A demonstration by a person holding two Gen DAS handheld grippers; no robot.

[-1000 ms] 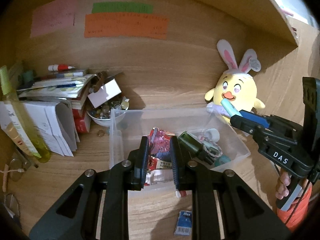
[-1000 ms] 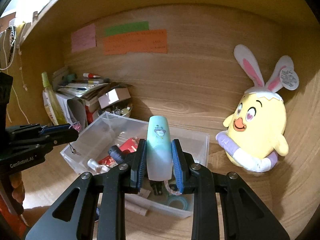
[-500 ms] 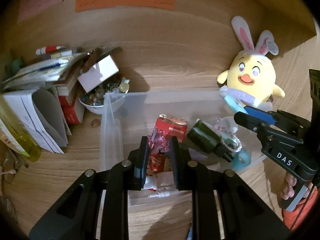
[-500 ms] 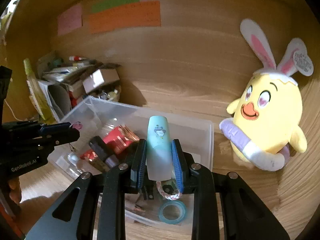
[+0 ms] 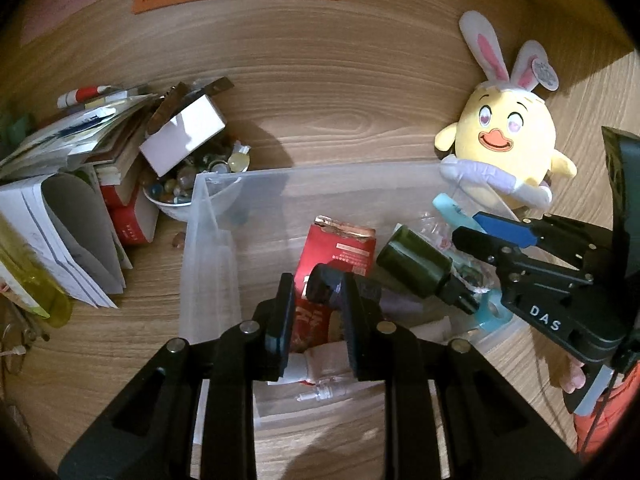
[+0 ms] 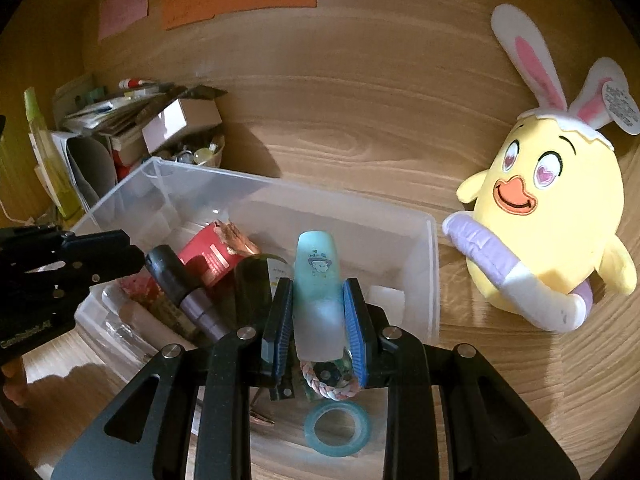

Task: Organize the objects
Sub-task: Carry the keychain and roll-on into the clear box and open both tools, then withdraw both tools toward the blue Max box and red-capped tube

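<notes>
Both tongs are now hanging lower over the clear box than a second ago, and the box is filling more of each view. The left gripper has just been opening its jaws a little. The pink glittery thing that was between them before is now lying on the heap in the box, just under that gripper's tip. It seems to be released, though the dim wrist view is not showing this for sure. Only a black cap and the red packet in the box are showing through the gap. So one object is probably already sorted. The right gripper is holding the pale green bottle tightly between its blue pads, upright above the box, so this object is still waiting to go in. The left half of the box is getting crowded with the packet, the dark green bottle and a pen-like thing. Bare floor is remaining at the back right, near the far wall. The tape ring is lying right below the bottle. The plush chick is sitting just beside the right wall, and the two tongs are working near each other, so room for moving sideways is little.
</notes>
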